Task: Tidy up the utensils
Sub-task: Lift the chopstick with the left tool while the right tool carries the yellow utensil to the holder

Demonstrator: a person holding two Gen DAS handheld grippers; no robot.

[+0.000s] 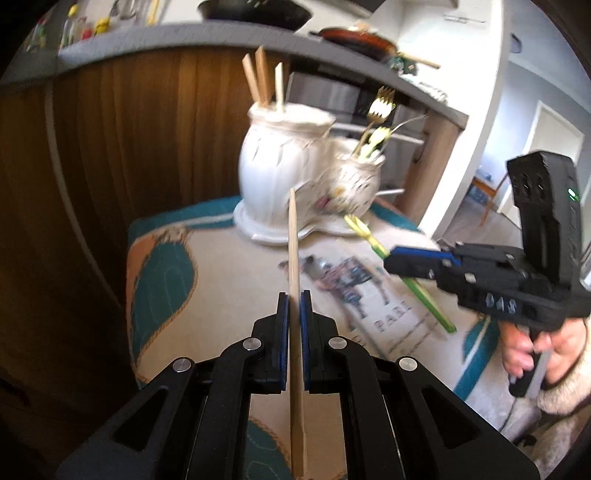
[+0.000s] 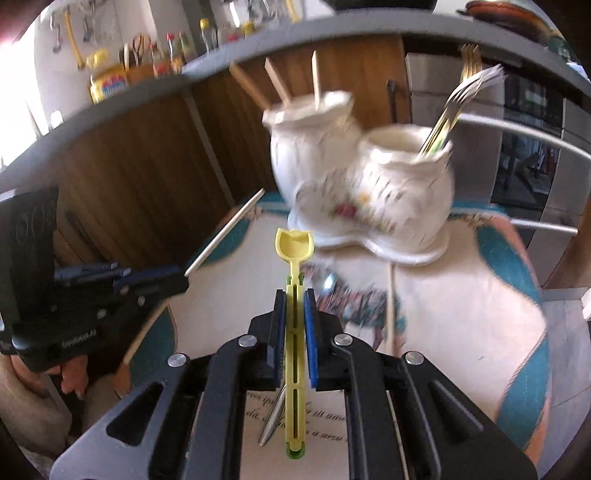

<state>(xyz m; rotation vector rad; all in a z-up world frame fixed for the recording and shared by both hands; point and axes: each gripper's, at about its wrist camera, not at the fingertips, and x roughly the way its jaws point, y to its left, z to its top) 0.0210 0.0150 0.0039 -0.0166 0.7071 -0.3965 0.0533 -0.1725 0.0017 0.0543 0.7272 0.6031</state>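
My left gripper (image 1: 294, 301) is shut on a wooden chopstick (image 1: 293, 240) that points toward the tall white ceramic jar (image 1: 275, 162), which holds three wooden sticks (image 1: 263, 79). The smaller white jar (image 1: 356, 184) beside it holds gold and silver forks (image 1: 380, 107). My right gripper (image 2: 294, 299) is shut on a yellow-green plastic utensil (image 2: 294, 251), held above the table in front of the jars (image 2: 402, 184). The right gripper also shows in the left wrist view (image 1: 391, 260), the left gripper in the right wrist view (image 2: 181, 278).
The jars stand on a shared white base (image 2: 402, 254) on a printed teal and beige tablecloth (image 1: 166, 273). A silver utensil (image 2: 271, 421) and a thin stick (image 2: 390, 306) lie on the cloth. A wooden cabinet front (image 1: 129, 129) and grey counter (image 1: 184, 33) stand behind.
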